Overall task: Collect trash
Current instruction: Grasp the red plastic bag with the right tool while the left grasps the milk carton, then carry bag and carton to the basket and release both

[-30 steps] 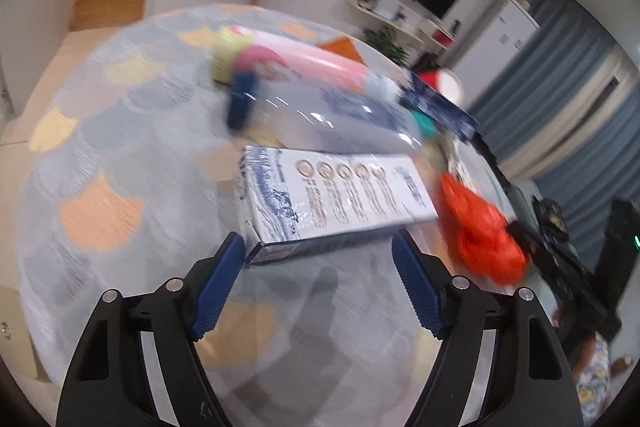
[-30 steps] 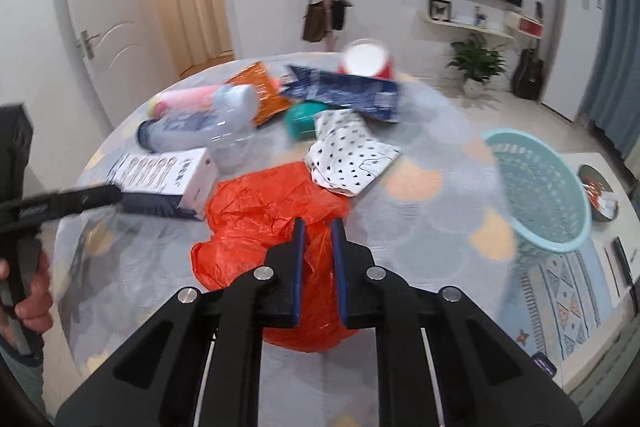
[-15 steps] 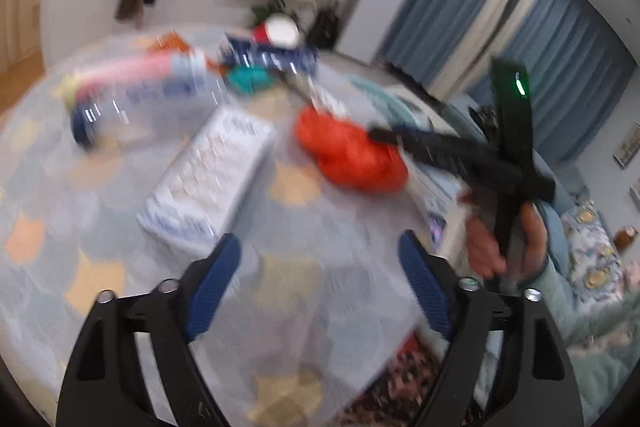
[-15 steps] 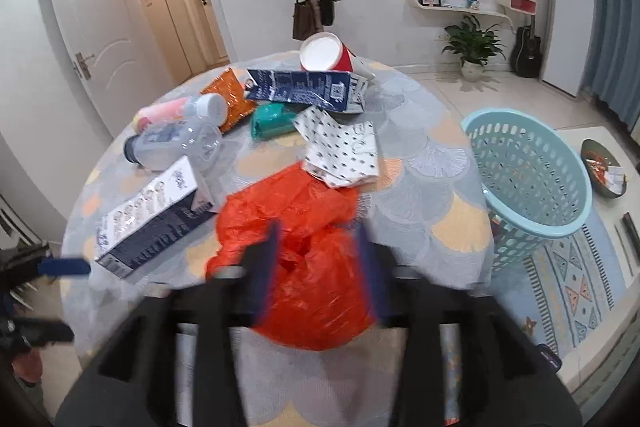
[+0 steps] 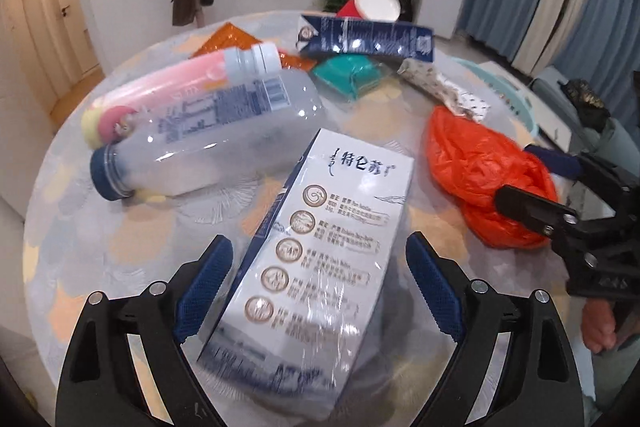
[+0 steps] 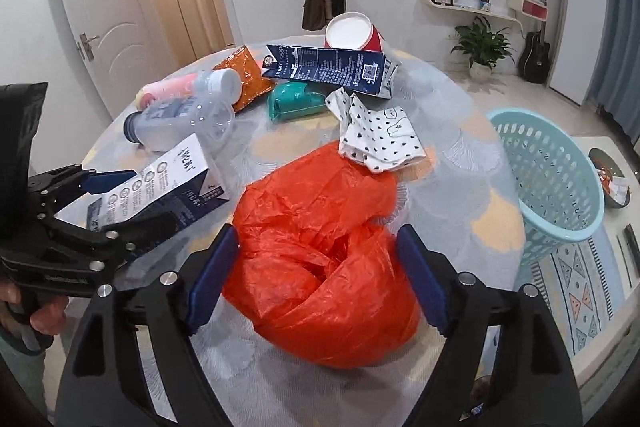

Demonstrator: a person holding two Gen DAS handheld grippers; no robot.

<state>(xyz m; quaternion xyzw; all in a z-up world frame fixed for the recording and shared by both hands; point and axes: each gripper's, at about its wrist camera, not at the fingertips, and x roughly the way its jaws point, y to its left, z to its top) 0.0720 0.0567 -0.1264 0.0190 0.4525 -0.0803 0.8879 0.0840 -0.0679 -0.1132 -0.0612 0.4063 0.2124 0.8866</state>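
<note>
Left tongs (image 5: 316,287) straddle the white carton (image 5: 320,247) on the surface (image 5: 132,239), narrowing slightly without contact; right tongs (image 6: 320,279) widen around the orange bag (image 6: 320,259). Best to sink lower, then squeeze centrally.

My round table (image 6: 460,131) wears a pale cloth with a scale pattern. Directly on it lie a white milk box (image 5: 324,251), a clear bottle (image 5: 208,139), an orange plastic bag (image 6: 324,259), a dotted paper (image 6: 376,131), a teal packet (image 6: 294,101) and an orange wrapper (image 6: 244,79).
</note>
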